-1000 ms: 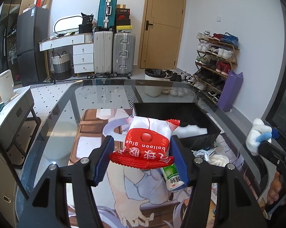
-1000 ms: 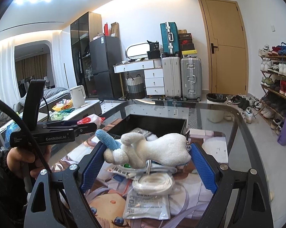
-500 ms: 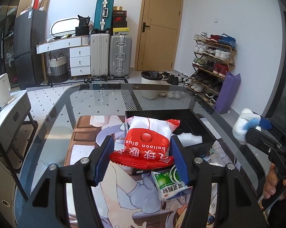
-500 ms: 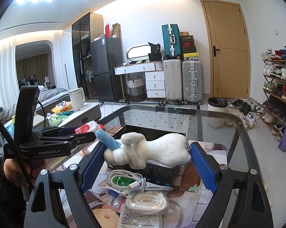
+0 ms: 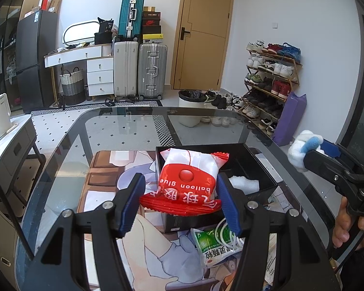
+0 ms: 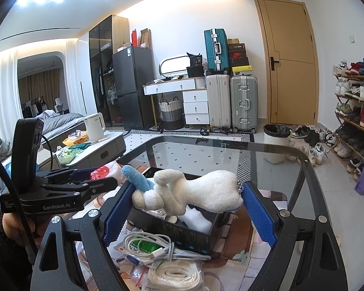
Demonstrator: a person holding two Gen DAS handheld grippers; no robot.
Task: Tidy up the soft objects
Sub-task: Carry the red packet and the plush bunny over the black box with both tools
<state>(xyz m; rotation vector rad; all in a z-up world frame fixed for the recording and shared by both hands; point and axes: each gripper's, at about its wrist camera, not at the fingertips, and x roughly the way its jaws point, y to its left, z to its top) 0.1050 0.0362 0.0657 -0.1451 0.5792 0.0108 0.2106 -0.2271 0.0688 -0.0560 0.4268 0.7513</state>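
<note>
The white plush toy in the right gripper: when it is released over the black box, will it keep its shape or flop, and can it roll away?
The white plush toy spans the right gripper without sagging, so it is probably light and springy. Its fuzzy surface should not slip, and its irregular shape is unlikely to roll once inside the black box.

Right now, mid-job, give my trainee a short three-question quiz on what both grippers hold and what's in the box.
1. True or false: the left gripper is shut on a red packet.
2. The right gripper holds: A) cable B) plush toy C) kettle
3. What colour is the box on the table?

Key: 1 true; 2 B; 3 black.
</note>
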